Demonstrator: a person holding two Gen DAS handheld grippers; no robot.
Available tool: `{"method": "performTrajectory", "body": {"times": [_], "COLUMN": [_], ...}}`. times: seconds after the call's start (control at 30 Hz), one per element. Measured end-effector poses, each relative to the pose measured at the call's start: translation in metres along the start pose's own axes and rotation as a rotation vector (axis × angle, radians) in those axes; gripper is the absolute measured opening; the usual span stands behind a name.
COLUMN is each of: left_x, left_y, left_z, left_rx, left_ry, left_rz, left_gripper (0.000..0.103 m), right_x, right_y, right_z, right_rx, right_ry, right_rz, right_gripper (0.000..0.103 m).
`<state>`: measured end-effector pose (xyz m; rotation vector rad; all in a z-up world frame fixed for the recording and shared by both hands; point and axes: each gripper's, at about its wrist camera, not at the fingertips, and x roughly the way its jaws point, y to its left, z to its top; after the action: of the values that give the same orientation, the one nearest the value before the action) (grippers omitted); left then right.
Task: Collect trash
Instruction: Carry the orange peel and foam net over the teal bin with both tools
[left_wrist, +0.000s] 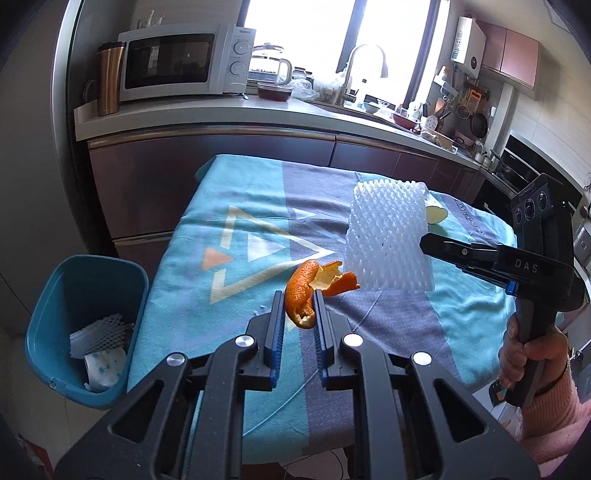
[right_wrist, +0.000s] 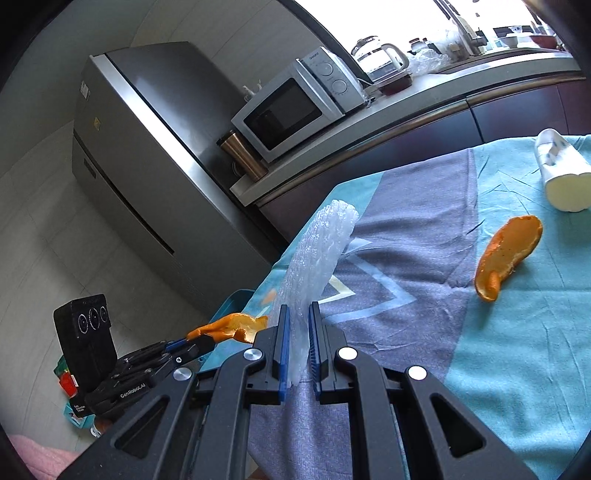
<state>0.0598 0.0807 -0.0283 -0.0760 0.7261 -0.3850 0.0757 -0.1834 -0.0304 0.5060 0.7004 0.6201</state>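
The left gripper (left_wrist: 300, 301) has its jaws clamped on a curled orange peel (left_wrist: 301, 291), which sticks out past the tips toward 1 o'clock. The right gripper (right_wrist: 297, 314) pinches a white foam fruit net (right_wrist: 314, 266) edge-on; the net rises toward 1 o'clock, lifted above the table (left_wrist: 236, 199). A teal bin (left_wrist: 55, 317) stands at 8 o'clock of the left jaws. A second peel (right_wrist: 506, 258) lies on the cloth at 2 o'clock of the right jaws.
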Motion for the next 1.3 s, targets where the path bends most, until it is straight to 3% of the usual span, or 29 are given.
{"method": "performTrajectory", "body": {"times": [1.3], "left_x": [-0.047], "left_y": [0.081], "left_z": [-0.007], "left_rx": [-0.140], "left_ry": [-0.072], "left_rz": [0.150], "left_gripper": [0.015], "right_x": [0.085], "right_y": [0.049], "right_z": [0.001], "right_rx": [-0.080], "right_ry": [0.148], "right_rz": [0.113], "right_gripper": [0.009]}}
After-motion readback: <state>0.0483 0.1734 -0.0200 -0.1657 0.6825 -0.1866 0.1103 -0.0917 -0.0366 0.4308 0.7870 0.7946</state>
